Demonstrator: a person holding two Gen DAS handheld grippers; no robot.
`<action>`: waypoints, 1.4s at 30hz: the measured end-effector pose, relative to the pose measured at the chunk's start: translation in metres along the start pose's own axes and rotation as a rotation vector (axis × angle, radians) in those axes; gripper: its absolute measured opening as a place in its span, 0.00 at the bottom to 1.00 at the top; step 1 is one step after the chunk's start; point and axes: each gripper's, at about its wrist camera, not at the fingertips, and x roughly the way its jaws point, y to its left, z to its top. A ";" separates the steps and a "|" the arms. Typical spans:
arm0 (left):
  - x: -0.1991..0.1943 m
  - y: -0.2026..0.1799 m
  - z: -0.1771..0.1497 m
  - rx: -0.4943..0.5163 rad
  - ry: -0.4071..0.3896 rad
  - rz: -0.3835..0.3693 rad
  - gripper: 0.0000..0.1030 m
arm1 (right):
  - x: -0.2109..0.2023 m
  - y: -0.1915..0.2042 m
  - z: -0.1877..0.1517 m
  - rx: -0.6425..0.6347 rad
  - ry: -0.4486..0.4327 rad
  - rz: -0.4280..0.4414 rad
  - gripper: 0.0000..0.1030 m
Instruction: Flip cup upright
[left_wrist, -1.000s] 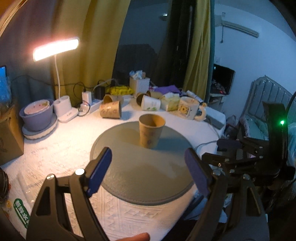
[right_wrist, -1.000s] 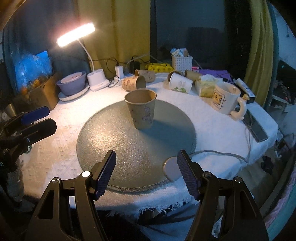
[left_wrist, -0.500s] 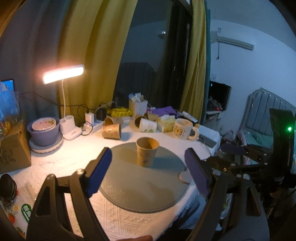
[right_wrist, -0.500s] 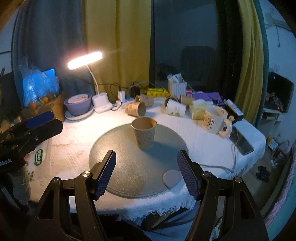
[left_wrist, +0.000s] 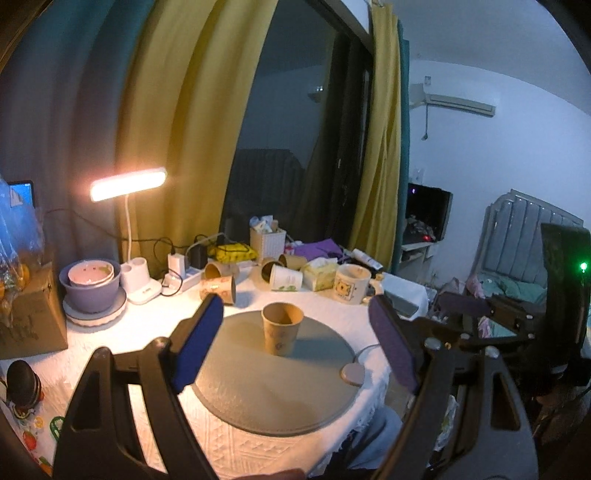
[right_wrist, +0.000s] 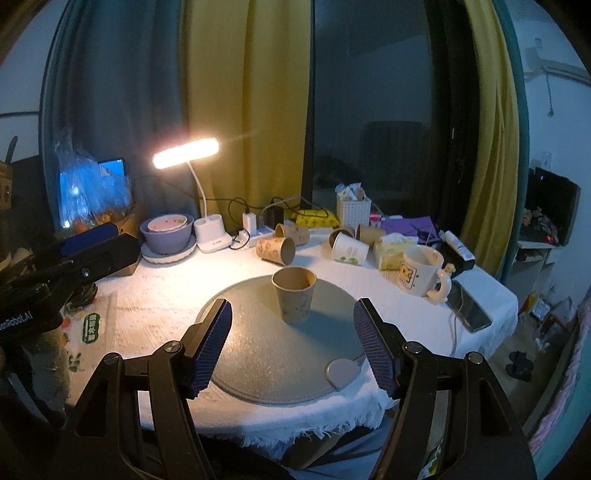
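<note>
A brown paper cup (left_wrist: 282, 328) stands upright, mouth up, near the far side of the round grey mat (left_wrist: 258, 391); it also shows in the right wrist view (right_wrist: 294, 295) on the mat (right_wrist: 266, 362). My left gripper (left_wrist: 295, 347) is open and empty, held back above the table's near edge. My right gripper (right_wrist: 291, 347) is open and empty, also pulled back from the cup. The left gripper shows at the left of the right wrist view (right_wrist: 74, 258).
Behind the mat lie several tipped paper cups (right_wrist: 277, 251), a white mug (right_wrist: 419, 271), a tissue box (right_wrist: 393, 249), a lit desk lamp (right_wrist: 184, 153), stacked bowls (right_wrist: 168, 230) and a phone (right_wrist: 472, 314). A small grey disc (right_wrist: 341, 371) lies at the mat's near right.
Both grippers have drawn back and up from the table, so the cup and mat look smaller and farther. The cup has stayed upright in place.
</note>
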 end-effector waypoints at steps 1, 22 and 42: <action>-0.001 0.000 0.001 0.000 -0.004 -0.001 0.80 | -0.003 0.000 0.001 0.000 -0.008 -0.002 0.69; -0.024 0.005 0.009 0.003 -0.062 -0.002 0.80 | -0.023 0.009 0.008 0.004 -0.061 -0.001 0.69; -0.024 0.007 0.008 -0.001 -0.064 -0.005 0.80 | -0.021 0.013 0.008 0.002 -0.053 0.012 0.69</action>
